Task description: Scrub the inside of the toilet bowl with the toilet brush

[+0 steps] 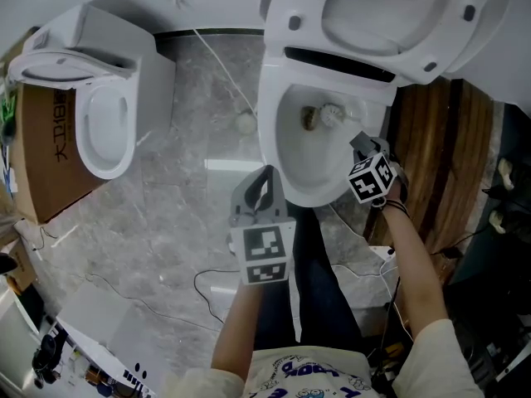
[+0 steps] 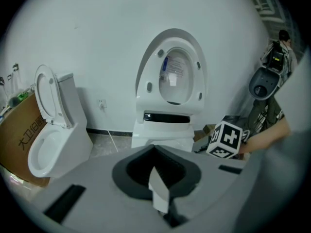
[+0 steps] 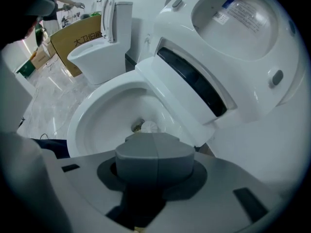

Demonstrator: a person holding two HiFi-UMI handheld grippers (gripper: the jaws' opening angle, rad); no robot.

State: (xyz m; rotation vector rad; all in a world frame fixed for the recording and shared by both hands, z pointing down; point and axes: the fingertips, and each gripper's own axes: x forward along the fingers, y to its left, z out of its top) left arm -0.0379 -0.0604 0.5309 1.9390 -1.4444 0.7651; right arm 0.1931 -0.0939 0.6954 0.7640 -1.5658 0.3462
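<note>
Cardboard box (image 1: 46, 164): Chinese print, starts "大卫". Lid sticker (image 3: 238, 12): print too small.

The brush (image 1: 330, 114) sits in the toilet bowl (image 1: 299, 160), before its raised lid (image 1: 390, 11). Left across the floor (image 1: 182, 197) stands another toilet (image 1: 104, 135), a box (image 1: 46, 168) beside it.

The head view looks steeply down from above onto the floor (image 1: 166, 222) and the toilet bowl (image 1: 309, 168). The left gripper view sits low, farther back, facing the wall (image 2: 97, 42). The right gripper view peers close into the bowl. All three share its raised lid (image 2: 172, 76).
</note>
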